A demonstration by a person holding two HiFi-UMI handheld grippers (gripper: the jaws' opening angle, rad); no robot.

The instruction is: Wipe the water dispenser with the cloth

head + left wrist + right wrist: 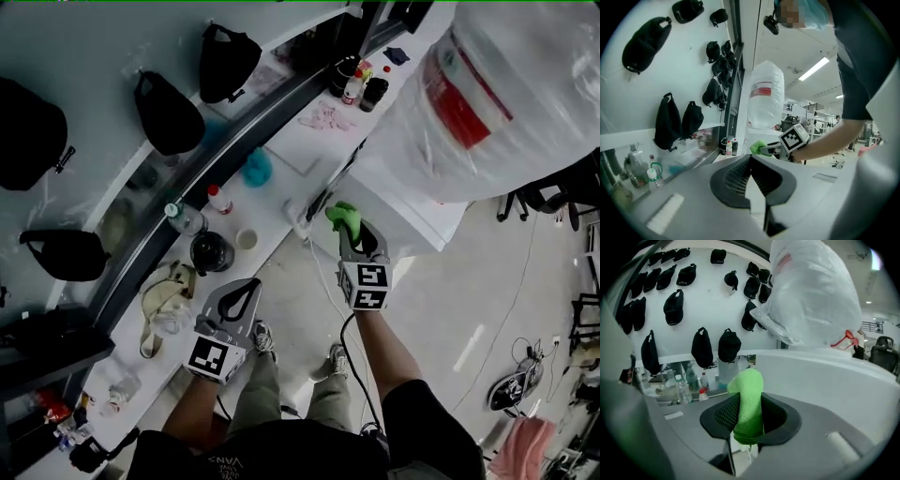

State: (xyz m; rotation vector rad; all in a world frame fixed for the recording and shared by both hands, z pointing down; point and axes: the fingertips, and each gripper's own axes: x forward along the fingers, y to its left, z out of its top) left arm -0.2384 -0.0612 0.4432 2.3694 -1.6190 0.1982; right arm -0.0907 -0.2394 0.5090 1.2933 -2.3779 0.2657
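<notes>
The white water dispenser stands at the upper right, carrying a big plastic-wrapped bottle with a red label. My right gripper is shut on a green cloth that sticks out past the jaws, right beside the dispenser's left side; contact cannot be told. In the right gripper view the cloth stands upright between the jaws, with the dispenser and bottle to its right. My left gripper hangs lower left, shut and holding nothing. Its view shows the cloth and bottle ahead.
A long counter runs along the wall at left with small bottles, a dark jar, a blue object and a pink rag. Black caps hang on the white wall. A power strip lies beside the dispenser.
</notes>
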